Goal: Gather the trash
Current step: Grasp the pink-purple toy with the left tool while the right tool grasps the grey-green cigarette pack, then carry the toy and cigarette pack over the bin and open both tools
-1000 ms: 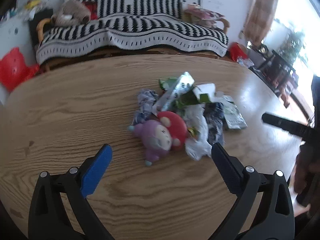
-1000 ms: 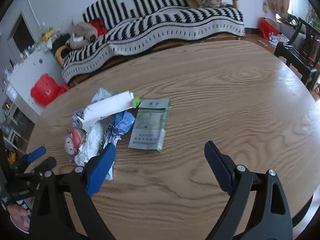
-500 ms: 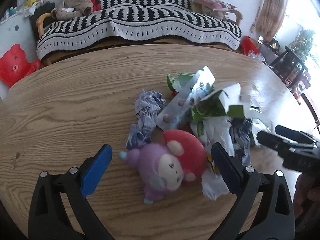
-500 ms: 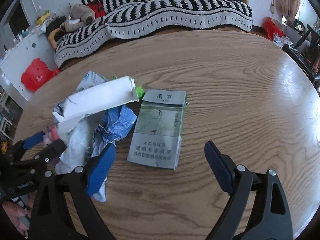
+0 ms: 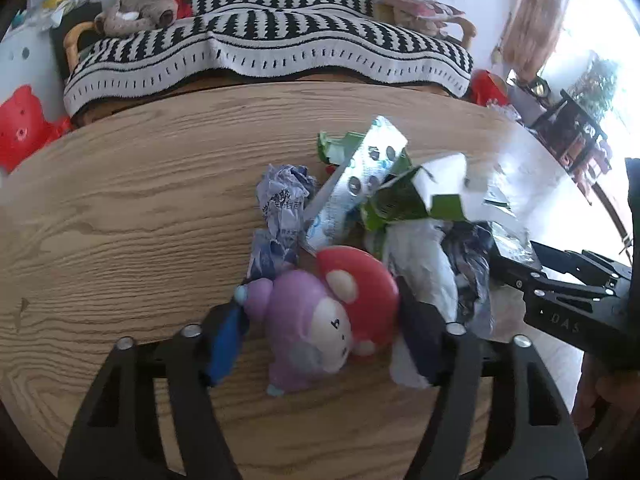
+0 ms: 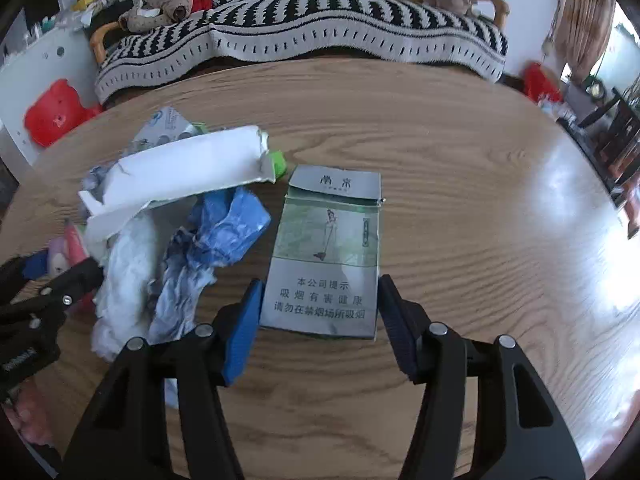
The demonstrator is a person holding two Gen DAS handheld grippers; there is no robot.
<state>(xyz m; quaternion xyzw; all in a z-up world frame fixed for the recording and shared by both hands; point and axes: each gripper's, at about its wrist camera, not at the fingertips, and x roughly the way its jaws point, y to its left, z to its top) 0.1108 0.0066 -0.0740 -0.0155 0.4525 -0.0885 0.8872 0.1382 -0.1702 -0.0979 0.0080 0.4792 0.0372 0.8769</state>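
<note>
A pile of trash lies on the round wooden table (image 5: 120, 208): crumpled blue-white wrappers (image 5: 282, 204), a silver blister pack (image 5: 360, 176), a green-and-white carton (image 5: 416, 196), white plastic (image 5: 424, 268). My left gripper (image 5: 324, 332) has closed in around a purple toy with a red cap (image 5: 320, 312), its fingers at both sides. My right gripper (image 6: 320, 320) straddles the near end of a flattened grey-green cigarette pack (image 6: 332, 252), its jaws close to the pack's edges. Beside it lie a blue crumpled wrapper (image 6: 224, 232) and the white carton (image 6: 184, 168).
A sofa with a black-and-white striped cover (image 5: 260, 48) stands behind the table, with a stuffed toy (image 5: 136, 8) on it. A red plastic stool (image 5: 20, 128) is at the far left. Dark chairs (image 6: 616, 128) stand at the right.
Both grippers have moved forward into the pile and narrowed. The left one has closed in around the purple toy; the right one has closed in on the cigarette pack.
</note>
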